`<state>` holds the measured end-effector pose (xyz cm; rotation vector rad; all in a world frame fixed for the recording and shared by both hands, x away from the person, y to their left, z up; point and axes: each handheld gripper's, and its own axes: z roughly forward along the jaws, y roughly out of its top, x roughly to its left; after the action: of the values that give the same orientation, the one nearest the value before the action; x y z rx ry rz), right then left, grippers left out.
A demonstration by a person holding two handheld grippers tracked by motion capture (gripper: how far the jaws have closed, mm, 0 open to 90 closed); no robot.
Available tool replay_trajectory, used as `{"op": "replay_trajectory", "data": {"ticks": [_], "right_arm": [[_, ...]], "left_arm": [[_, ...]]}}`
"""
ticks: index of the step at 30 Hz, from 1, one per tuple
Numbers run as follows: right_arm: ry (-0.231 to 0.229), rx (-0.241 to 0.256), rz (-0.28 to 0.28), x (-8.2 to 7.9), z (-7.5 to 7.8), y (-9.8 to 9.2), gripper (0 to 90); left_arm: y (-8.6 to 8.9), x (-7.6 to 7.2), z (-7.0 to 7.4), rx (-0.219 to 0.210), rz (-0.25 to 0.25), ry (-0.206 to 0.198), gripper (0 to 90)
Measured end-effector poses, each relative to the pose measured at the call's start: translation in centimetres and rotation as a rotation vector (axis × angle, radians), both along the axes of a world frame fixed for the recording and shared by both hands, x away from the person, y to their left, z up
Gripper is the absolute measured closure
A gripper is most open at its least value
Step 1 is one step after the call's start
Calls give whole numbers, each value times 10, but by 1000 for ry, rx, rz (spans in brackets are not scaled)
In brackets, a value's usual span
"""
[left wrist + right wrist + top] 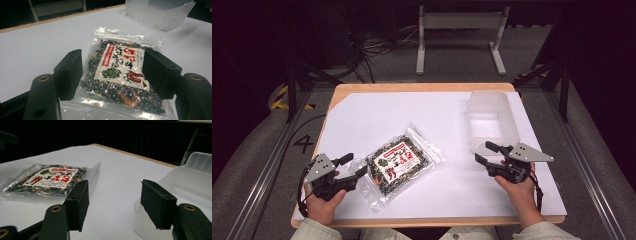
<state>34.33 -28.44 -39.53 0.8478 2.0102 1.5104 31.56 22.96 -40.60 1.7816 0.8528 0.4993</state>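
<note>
- A clear plastic packet of dark dried food lies flat on the white sheet that covers the table, a little left of the middle and toward the person's edge.
- The packet sits at a slant, one corner toward the person's left and the opposite corner toward the far right.
- A white label with red and black print and a small green picture lies across the packet's front; through the clear film some orange-red pieces show among the dark bits.
- The left tongs rest at the packet's near-left end, jaws spread wide and holding nothing.
- In the left gripper view the two black jaws stand one on each side of the packet, which lies between them and just beyond; I cannot tell whether either jaw touches the film.
- The left hand grips the handle of those tongs, with a grey three-cornered plate on top.
- The right tongs lie well apart from the packet, to its right, jaws wide and empty, pointing left across the sheet.
- The right hand holds them close to the near end of a clear plastic tub.
- The tub stands on the right part of the sheet, reaching toward the far edge of the table, its open top facing up.
- In the right gripper view the tub is just beside the right-hand jaw, and the packet lies farther off to the left.
</note>
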Motion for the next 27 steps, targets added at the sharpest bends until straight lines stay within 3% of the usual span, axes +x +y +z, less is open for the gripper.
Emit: {"op": "replay_trajectory", "data": {"ticks": [6, 11, 16, 27], "right_arm": [[13, 41, 1, 1, 6, 4, 383], [24, 17, 21, 2, 9, 15, 354], [100, -15, 78, 7, 12, 34, 350], [186, -32, 121, 29, 3, 78, 326]], "left_arm": [[0, -3, 1, 8, 3, -6, 335], [0, -4, 0, 14, 5, -1, 337], [0, -4, 0, 21, 3, -1, 345], [2, -6, -3, 39, 19, 15, 359]]}}
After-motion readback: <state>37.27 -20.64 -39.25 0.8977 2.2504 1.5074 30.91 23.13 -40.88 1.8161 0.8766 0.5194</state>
